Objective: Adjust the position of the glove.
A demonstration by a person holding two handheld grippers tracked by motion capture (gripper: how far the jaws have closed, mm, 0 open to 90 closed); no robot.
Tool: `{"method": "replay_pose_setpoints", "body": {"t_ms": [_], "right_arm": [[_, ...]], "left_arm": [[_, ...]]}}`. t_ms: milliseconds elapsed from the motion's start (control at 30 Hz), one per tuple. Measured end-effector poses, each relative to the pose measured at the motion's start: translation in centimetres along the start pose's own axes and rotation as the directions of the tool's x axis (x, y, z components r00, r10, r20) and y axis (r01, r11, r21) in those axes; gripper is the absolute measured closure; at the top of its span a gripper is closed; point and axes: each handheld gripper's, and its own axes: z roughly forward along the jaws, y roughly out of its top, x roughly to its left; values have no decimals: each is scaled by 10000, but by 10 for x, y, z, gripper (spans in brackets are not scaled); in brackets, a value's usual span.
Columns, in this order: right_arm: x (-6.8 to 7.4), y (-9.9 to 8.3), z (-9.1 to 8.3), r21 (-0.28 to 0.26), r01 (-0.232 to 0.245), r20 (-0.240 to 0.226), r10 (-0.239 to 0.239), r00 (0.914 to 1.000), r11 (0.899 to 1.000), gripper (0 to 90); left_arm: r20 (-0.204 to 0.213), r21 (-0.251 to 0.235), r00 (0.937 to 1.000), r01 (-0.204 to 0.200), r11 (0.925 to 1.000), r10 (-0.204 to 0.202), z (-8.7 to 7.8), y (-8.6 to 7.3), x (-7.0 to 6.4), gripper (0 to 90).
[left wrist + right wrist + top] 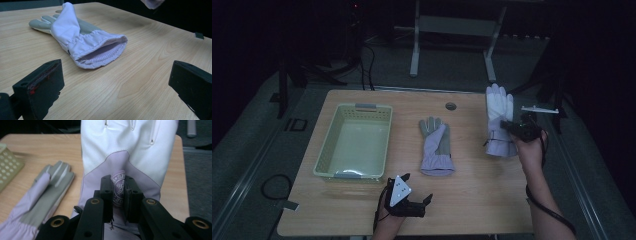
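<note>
We see a dim room — the worktop [472, 190] lit softly from above, its surroundings nearly black. Shadows are faint, with no glare, and the gripper views blur slightly at close range.

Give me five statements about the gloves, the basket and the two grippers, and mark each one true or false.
1. The right gripper is shut on the white-backed glove. True.
2. The left gripper is clamped on the grey-palmed glove. False: its jaws stand wide apart, short of that glove's cuff.
3. The basket already holds a glove. False: nothing lies in it.
4. The grey-palmed glove lies flat on the table between the basket and the other glove. True.
5. The basket sits at the table's right edge. False: it sits at the left.
</note>
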Motion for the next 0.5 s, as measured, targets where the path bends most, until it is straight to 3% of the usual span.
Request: {"method": "replay_pose_setpoints", "body": {"t_ms": [67,200,367,500], "right_arm": [[6,-9,-6,19,-159,199,159,9997,9999,796],[18,-29,-17,-107,-28,589,34,9983,9999,795],[29,-55,-34,-369,-505,521,524,9973,9980,795],[35,-73,-36,-72,-453,671,457,9967,9989,795]], "left_arm": [[-9,8,10000,9,10000,-9,0,0,0,2],[-29,-4,10000,4,10000,-4,0,0,0,2],[-66,11,10000,0,10000,0,0,0,-1,2],[-40,17,10000,-28,10000,28,0,0,0,2]]}}
